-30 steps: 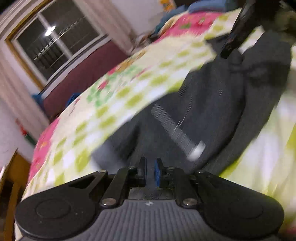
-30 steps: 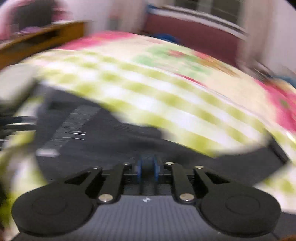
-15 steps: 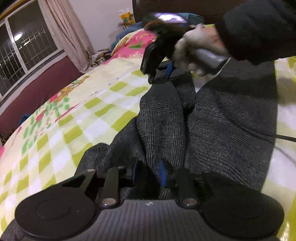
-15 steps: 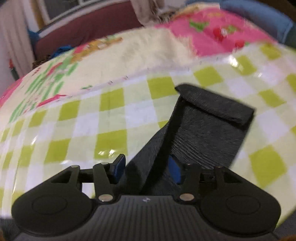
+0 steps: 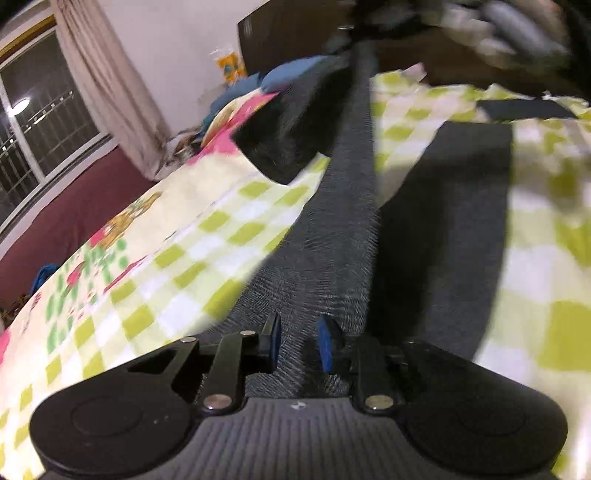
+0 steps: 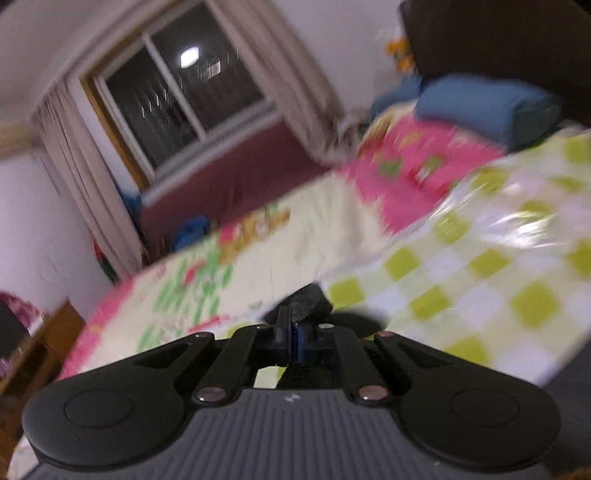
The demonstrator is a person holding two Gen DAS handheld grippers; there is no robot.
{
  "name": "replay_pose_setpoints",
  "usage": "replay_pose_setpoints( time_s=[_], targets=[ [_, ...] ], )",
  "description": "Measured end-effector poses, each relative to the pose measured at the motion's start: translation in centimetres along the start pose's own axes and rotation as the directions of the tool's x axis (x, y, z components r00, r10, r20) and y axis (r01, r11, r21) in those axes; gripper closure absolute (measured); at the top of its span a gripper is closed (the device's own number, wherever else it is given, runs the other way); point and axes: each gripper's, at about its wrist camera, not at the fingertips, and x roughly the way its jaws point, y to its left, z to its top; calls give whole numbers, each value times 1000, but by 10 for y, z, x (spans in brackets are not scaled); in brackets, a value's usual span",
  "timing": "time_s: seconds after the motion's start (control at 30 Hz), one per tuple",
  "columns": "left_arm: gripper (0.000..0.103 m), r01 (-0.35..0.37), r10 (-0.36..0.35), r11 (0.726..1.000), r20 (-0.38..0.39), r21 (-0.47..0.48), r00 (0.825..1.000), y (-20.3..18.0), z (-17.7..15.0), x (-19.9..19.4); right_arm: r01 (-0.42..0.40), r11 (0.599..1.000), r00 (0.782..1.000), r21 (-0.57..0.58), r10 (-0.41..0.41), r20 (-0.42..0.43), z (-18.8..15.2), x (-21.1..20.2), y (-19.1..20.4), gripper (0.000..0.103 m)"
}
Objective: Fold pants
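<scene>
Dark grey pants [image 5: 343, 229] lie on the green-and-white checked bedspread [image 5: 207, 236]. One leg is pulled up in a taut strip from my left gripper [image 5: 299, 345] to the top of the left wrist view, where a blurred hand [image 5: 509, 29] holds the right gripper. The other leg [image 5: 461, 221] lies flat to the right. The left gripper's blue pads [image 5: 327, 345] are closed on a bunched fold of the pants. In the right wrist view my right gripper [image 6: 293, 338] is shut on a small end of the dark cloth [image 6: 306, 304], lifted above the bed.
Blue pillows [image 6: 487, 107] and a pink patterned cover [image 6: 413, 177] lie at the head of the bed, against a dark headboard [image 5: 295, 40]. A curtained window [image 6: 177, 92] and a maroon wall stand beyond the far side. A wooden piece of furniture [image 6: 48, 339] is at the left.
The right gripper has closed on the pant leg's end and lifted it up and away, pulling the leg taut. The left gripper, with cloth between its pads, has shifted along the bed.
</scene>
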Motion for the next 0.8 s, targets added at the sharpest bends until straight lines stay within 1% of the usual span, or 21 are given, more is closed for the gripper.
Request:
replay_pose_setpoints(
  time_s=[0.03,0.07,0.1,0.13,0.17,0.2,0.23,0.27,0.3,0.33,0.4,0.47,0.53,0.63,0.67,0.73,0.8],
  targets=[
    [65,16,-16,1000,-9,22,1000,-9,1,0,20,1000,1000,22,-20,-6,-10,-15,-11,100],
    [65,28,-27,999,-28,42,999,-18,1,2,72,997,997,23,-71,-31,-27,-26,-25,100],
    [65,46,-42,997,-56,67,998,-27,1,8,141,990,987,11,-139,-78,-45,-27,-40,96],
    [65,65,-58,994,-81,90,995,-35,0,13,196,980,974,25,-192,-119,-59,-24,-56,92],
    [65,78,-66,990,-103,120,992,-44,0,19,266,963,953,43,-256,-161,-77,-20,-75,92],
    [65,79,-61,986,-124,149,990,-51,-1,25,305,951,937,41,-292,-189,-89,-17,-87,92],
    [65,77,-55,983,-137,166,989,-55,0,29,323,946,930,41,-309,-197,-95,-18,-95,92],
    [65,77,-52,981,-145,175,988,-59,1,31,329,944,929,37,-316,-194,-100,-21,-98,90],
    [65,82,-56,981,-148,176,987,-61,2,31,328,945,929,23,-318,-192,-101,-23,-98,86],
    [65,88,-62,981,-150,174,987,-62,4,32,323,946,930,-1,-318,-187,-100,-25,-95,86],
    [65,88,-60,980,-157,179,986,-63,8,33,317,946,932,-70,-324,-163,-93,-23,-88,83],
    [65,84,-54,979,-160,187,986,-65,8,33,302,949,939,-87,-312,-143,-86,-20,-85,80],
    [65,83,-53,978,-161,191,986,-66,6,31,278,958,946,-65,-285,-154,-78,-12,-89,67],
    [65,84,-52,976,-156,201,986,-66,5,28,229,972,950,-44,-233,-209,-68,-5,-95,67],
    [65,88,-57,976,-152,202,987,-68,5,27,219,975,951,-38,-222,-213,-64,-11,-96,67],
    [65,100,-73,975,-139,198,988,-68,5,28,200,978,961,-64,-208,-182,-54,-19,-96,67],
    [65,113,-90,975,-128,190,988,-67,7,30,196,973,960,-126,-216,-177,-44,-7,-94,66]
  ],
)
